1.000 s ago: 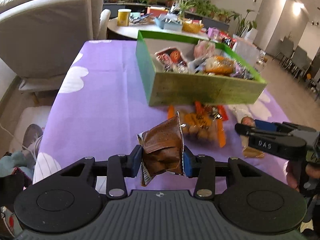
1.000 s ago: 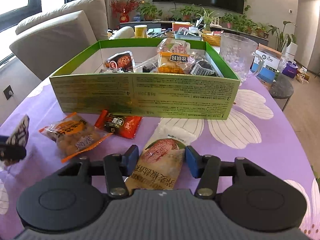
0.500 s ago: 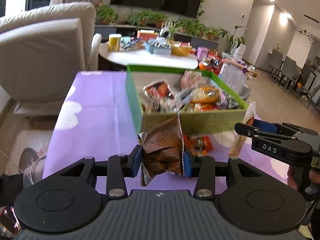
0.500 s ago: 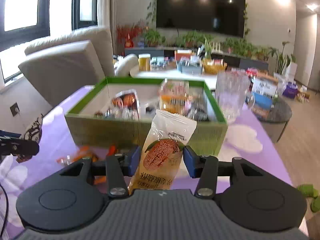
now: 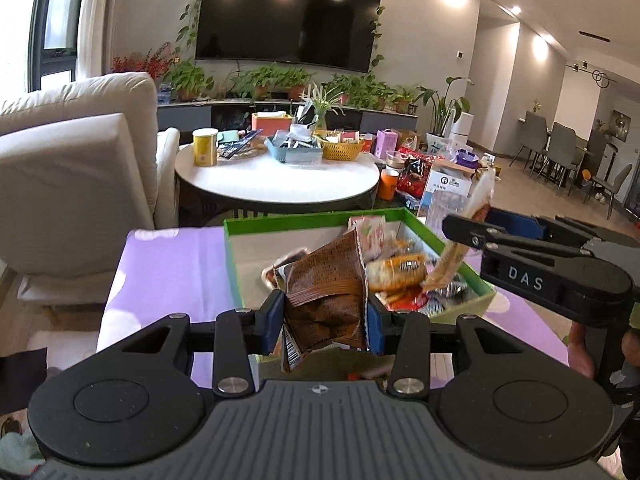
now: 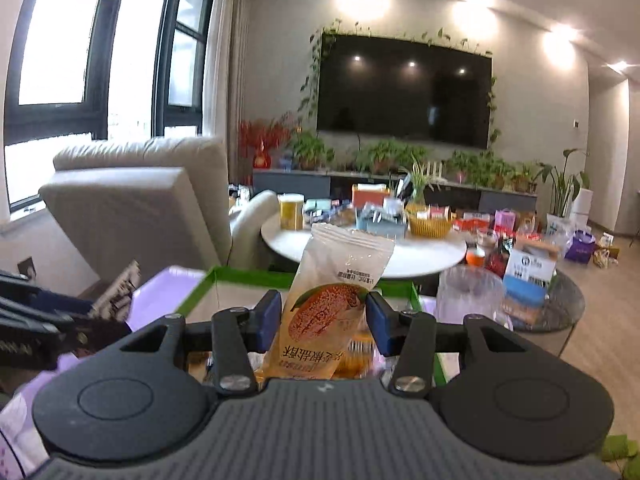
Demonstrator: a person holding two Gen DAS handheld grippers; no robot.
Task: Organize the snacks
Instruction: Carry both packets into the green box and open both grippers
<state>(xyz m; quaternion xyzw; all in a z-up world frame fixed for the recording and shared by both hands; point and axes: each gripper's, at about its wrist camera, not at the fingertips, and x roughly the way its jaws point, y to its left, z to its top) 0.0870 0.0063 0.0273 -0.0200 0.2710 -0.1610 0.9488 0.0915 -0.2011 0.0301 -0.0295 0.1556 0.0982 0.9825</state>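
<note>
My left gripper (image 5: 326, 316) is shut on a crumpled brown snack packet (image 5: 328, 284), held in the air over the near wall of the green box (image 5: 234, 264). Several snack packets lie inside the box. My right gripper (image 6: 323, 318) is shut on a clear bread packet (image 6: 340, 272) with an orange label, which stands upright above the box's far rim (image 6: 248, 276). In the left wrist view the right gripper (image 5: 452, 226) hangs over the box's right side with that packet (image 5: 478, 200). The left gripper (image 6: 72, 320) and brown packet (image 6: 120, 288) show at the right view's left edge.
The box sits on a purple flowered tablecloth (image 5: 168, 272). A glass mug (image 6: 468, 296) stands by the box's right corner. Beyond are a round white table (image 5: 280, 184) with tubs and baskets, a beige armchair (image 5: 72, 184) to the left, and a small side table (image 6: 560, 308) with boxes.
Both grippers have risen with their packets and tipped up. The bread packet left the cloth and now hangs over the box. The loose packets in front of the box have dropped out of view.
</note>
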